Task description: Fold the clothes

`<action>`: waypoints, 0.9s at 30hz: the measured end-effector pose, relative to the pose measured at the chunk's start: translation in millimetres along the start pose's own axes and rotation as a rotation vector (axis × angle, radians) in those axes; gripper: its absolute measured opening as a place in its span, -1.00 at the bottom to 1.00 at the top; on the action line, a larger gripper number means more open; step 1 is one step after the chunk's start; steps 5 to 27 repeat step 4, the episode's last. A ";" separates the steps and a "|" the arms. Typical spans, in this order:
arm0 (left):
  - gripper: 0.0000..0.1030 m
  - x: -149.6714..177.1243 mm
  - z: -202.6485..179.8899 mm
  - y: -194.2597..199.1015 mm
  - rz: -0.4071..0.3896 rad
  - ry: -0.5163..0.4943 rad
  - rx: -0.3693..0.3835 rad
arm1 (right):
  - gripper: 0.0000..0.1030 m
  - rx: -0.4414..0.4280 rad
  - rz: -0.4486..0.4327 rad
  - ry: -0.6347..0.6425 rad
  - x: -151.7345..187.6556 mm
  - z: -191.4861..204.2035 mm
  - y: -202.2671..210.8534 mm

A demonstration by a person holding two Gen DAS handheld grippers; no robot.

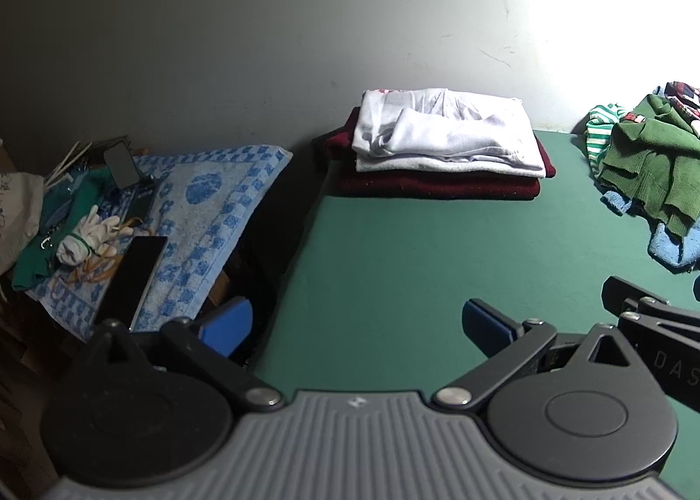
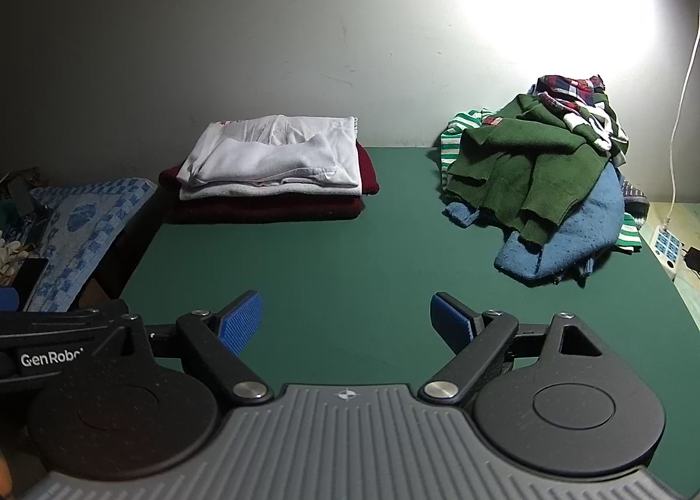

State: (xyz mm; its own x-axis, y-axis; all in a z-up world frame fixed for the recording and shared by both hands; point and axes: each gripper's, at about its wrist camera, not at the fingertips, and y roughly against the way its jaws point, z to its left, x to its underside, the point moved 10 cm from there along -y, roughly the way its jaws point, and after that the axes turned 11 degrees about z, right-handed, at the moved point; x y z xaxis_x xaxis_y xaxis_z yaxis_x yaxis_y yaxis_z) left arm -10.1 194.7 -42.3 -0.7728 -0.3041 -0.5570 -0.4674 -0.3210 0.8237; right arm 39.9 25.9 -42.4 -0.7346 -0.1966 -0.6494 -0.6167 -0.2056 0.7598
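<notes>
Both claws, left and right, gape wide, empty; folded stack long axis along wall.

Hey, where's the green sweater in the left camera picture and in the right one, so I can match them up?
Left wrist view: the green sweater lies at the far right edge, topping the unfolded pile.
Right wrist view: the green sweater is right of centre, draped over a blue garment.
Shared landmark: the folded stack, white shirt on dark red, stands by the wall, left of the sweater in both.
</notes>
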 end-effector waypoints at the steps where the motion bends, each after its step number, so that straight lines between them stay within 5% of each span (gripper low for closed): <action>1: 0.99 0.1 0.2 -0.8 0.002 0.001 0.000 | 0.68 0.000 0.002 0.001 0.4 0.2 -0.6; 27: 0.99 0.1 0.0 -2.0 0.005 0.000 0.003 | 0.68 -0.001 0.006 0.002 0.5 0.5 -1.9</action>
